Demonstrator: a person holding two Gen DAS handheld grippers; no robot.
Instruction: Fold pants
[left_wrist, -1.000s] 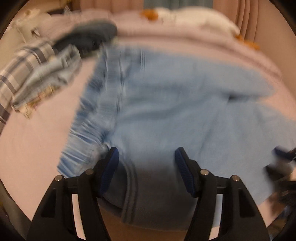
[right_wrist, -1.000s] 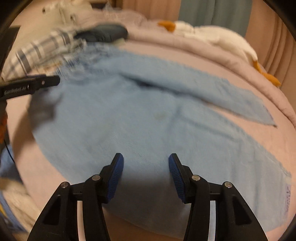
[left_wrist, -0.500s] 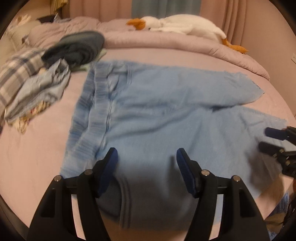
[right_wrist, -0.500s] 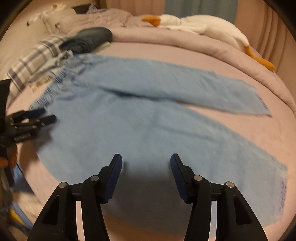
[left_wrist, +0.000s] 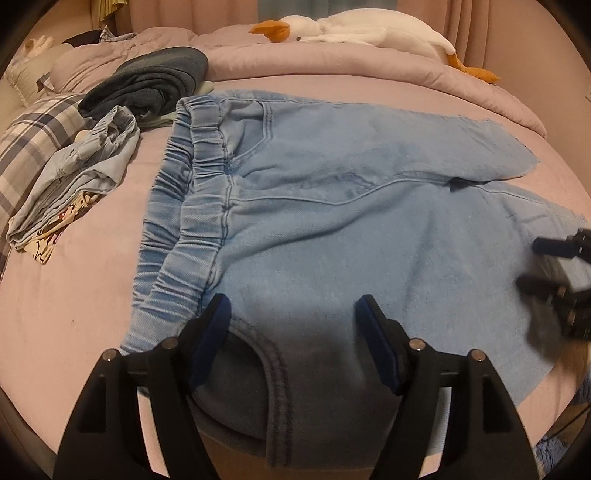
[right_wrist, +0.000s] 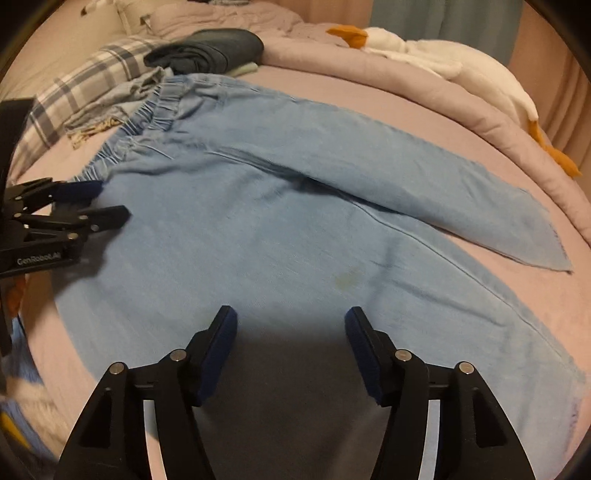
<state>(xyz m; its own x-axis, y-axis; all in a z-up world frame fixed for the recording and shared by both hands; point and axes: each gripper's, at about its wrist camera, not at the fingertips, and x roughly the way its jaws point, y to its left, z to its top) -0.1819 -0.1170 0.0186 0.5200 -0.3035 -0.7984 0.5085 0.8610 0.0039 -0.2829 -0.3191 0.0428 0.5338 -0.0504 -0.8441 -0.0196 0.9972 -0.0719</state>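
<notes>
Light blue denim pants (left_wrist: 332, 206) lie spread flat on the pink bed, elastic waistband (left_wrist: 184, 206) at the left and both legs running right. They also show in the right wrist view (right_wrist: 280, 221), with the far leg's hem (right_wrist: 546, 236) at the right. My left gripper (left_wrist: 293, 310) is open and empty above the near hip, close to the waistband. My right gripper (right_wrist: 290, 325) is open and empty above the near leg. Each gripper shows at the edge of the other's view: the right one (left_wrist: 561, 266) and the left one (right_wrist: 74, 218).
A pile of folded clothes (left_wrist: 74, 177), a dark folded garment (left_wrist: 155, 81) and a plaid pillow (left_wrist: 29, 136) lie at the left beyond the waistband. A white plush goose (left_wrist: 369, 29) lies on the rolled pink duvet (left_wrist: 461, 85) at the back.
Both grippers have drawn back and risen from the pants, so more of the bed shows. The pants lie flatter and more spread. Both grippers stayed open.
</notes>
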